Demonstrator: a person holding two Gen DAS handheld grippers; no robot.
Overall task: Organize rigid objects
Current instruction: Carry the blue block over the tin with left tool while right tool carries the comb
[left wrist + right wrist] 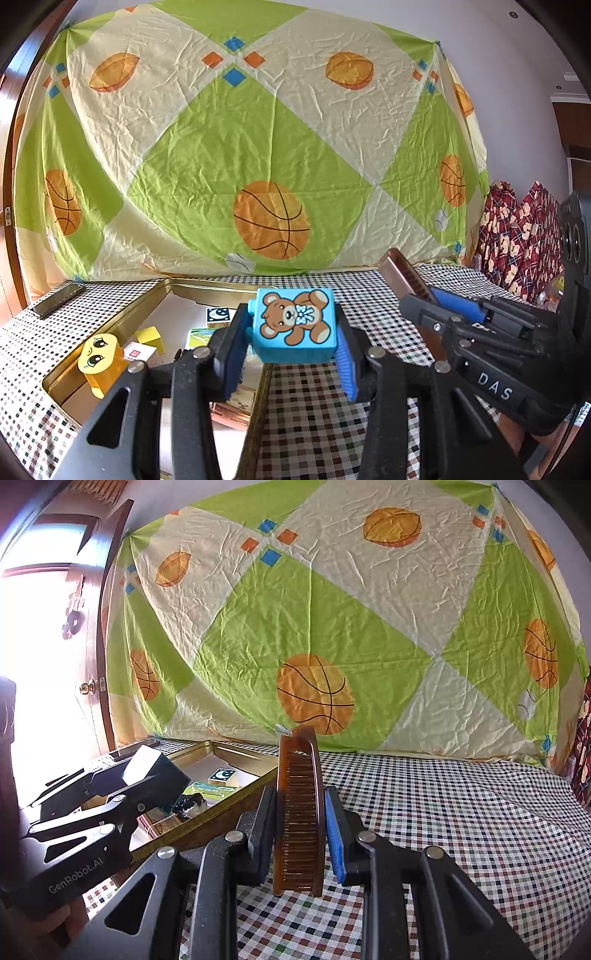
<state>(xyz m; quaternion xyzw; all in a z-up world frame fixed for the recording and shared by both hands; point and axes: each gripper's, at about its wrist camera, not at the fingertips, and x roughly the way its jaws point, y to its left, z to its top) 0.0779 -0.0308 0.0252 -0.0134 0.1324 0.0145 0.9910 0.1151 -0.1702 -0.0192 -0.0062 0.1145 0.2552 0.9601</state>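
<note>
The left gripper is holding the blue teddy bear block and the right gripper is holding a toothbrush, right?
Not quite. The left gripper does hold the blue teddy bear block, but the right gripper holds a brown comb, not a toothbrush. The right wrist view shows its teeth.

Both wrist cameras sit low over the checkered worktop (314, 398), looking forward along their own jaws toward the far basketball-print sheet (236, 147). The left view hangs close above the gold tray (122, 321); the right view stands just right of it. Both share tray, sheet and worktop.
</note>
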